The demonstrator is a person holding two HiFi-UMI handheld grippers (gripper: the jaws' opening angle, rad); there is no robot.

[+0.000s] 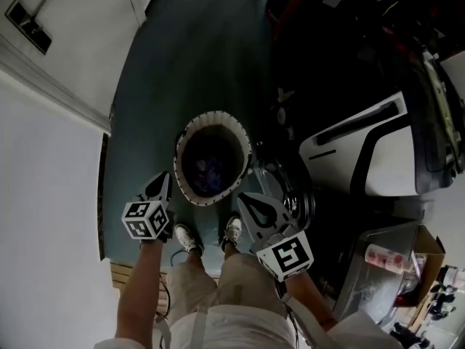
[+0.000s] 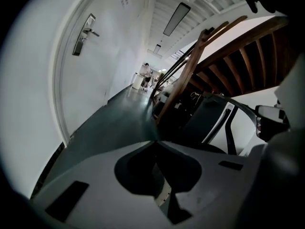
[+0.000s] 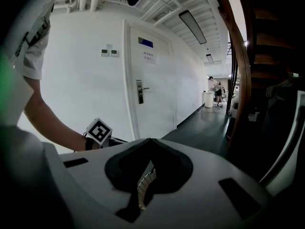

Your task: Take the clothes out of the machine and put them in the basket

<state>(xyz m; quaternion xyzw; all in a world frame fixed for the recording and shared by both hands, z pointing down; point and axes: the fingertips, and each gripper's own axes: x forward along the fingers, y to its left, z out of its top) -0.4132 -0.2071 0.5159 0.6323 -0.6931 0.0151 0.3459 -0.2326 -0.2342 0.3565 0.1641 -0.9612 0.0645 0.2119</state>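
**Clothes in the basket, both grippers closed and empty**

Clothes point(image 1: 208, 171): a dark bluish heap at the bottom of the round, pale-rimmed basket point(image 1: 183, 145), shown in the head view. Single garments cannot be told apart. The basket stands upright on the dark green floor point(image 1: 182, 64), just ahead of the person's two shoes point(image 1: 185, 237).

Machine point(image 1: 363, 151): a white casing with a dark front, near the basket at 3 o'clock from it. Its drum cannot be seen.

Left gripper point(image 1: 161, 184): at 7 o'clock from the basket, tips pointing toward 1 o'clock, held clear of the rim. In the left gripper view its jaws stand together tip to tip, with nothing between them. Beyond them the floor runs down a corridor toward 12 o'clock. A white door point(image 2: 109, 56) with a metal handle point(image 2: 82, 35) lies at 10 o'clock. A wooden staircase point(image 2: 228, 56) lies at 2 o'clock.

Right gripper point(image 1: 247, 201): at 5 o'clock from the basket, between it and the machine, tips pointing toward 11 o'clock. In the right gripper view its jaws meet at the tip, one ribbed pad point(image 3: 145, 185) shows in the hollow behind them, and nothing is held. The left gripper's marker cube point(image 3: 98, 131) sits at 9 o'clock, at the end of a bare forearm point(image 3: 47, 113). The white door stands at 12 o'clock
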